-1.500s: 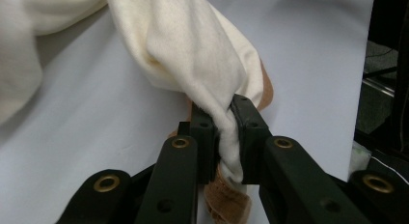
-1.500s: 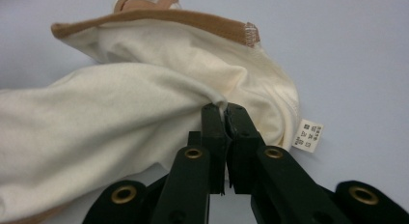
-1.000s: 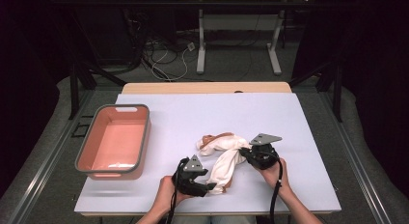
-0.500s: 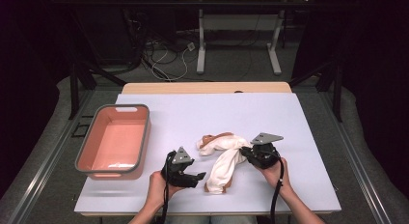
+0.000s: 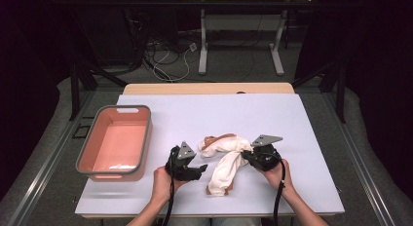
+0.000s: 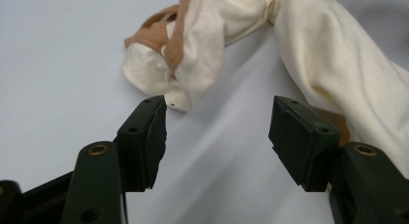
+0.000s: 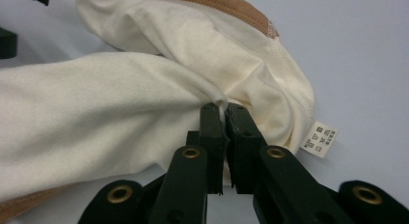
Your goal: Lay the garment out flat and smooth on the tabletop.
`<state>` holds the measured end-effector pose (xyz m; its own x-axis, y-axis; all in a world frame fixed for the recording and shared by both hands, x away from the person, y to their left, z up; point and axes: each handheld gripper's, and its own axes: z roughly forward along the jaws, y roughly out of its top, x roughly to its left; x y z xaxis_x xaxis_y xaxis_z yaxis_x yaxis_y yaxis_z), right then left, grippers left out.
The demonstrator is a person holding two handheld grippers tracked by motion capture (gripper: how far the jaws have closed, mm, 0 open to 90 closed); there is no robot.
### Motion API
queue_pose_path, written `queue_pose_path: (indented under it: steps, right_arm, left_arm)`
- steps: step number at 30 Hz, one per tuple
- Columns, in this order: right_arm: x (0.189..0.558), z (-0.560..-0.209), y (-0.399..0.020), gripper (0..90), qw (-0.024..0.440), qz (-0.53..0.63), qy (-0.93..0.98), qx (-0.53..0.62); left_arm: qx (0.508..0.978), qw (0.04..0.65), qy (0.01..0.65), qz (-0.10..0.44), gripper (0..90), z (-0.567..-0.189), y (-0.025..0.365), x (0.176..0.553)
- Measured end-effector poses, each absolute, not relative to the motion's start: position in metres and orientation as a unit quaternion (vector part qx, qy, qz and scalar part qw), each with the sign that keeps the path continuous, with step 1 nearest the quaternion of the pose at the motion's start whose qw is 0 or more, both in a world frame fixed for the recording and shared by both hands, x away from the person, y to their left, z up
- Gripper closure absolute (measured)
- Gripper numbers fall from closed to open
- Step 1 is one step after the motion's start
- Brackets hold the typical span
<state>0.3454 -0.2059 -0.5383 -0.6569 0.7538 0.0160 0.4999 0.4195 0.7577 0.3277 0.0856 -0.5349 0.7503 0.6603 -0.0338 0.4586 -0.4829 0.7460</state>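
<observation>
A cream garment with tan trim lies bunched on the white table near the front edge. My right gripper is at its right side, shut on a fold of the cream cloth, which is pinched between the jaw tips. A small white label hangs from the cloth beside them. My left gripper sits left of the garment, jaws apart with bare table between them. These jaws have just been closing a little. The cloth lies just beyond the left tips.
A pink bin with a grey rim stands at the left of the table, holding nothing I can see. Behind the far table edge are cables and white table legs on the floor.
My left gripper has drawn back to the left, away from the garment's lower end. The right gripper and the cloth it holds have stayed put.
</observation>
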Motion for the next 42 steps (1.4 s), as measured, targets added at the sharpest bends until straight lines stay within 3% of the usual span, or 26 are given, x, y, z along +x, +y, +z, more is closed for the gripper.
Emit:
queue_pose_path:
  steps: [15,22,24,37,42]
  right_arm:
    - [0.343,-0.536,-0.201,86.4,0.168,0.385,0.828,0.372]
    - [0.340,-0.534,-0.199,86.4,0.164,0.390,0.831,0.362]
    - [0.340,-0.534,-0.199,86.4,0.163,0.388,0.832,0.361]
    - [0.340,-0.533,-0.206,86.1,0.164,0.381,0.836,0.358]
    - [0.341,-0.533,-0.209,78.1,0.151,0.377,0.840,0.360]
  left_arm:
    - [0.840,0.401,0.340,0.135,51.2,-0.535,0.077,0.354]
    - [0.847,0.387,0.330,0.157,80.7,-0.542,0.070,0.358]
    - [0.847,0.384,0.328,0.163,85.4,-0.542,0.072,0.358]
    - [0.834,0.374,0.349,0.207,86.6,-0.538,0.099,0.360]
    - [0.840,0.361,0.352,0.202,86.5,-0.542,0.103,0.361]
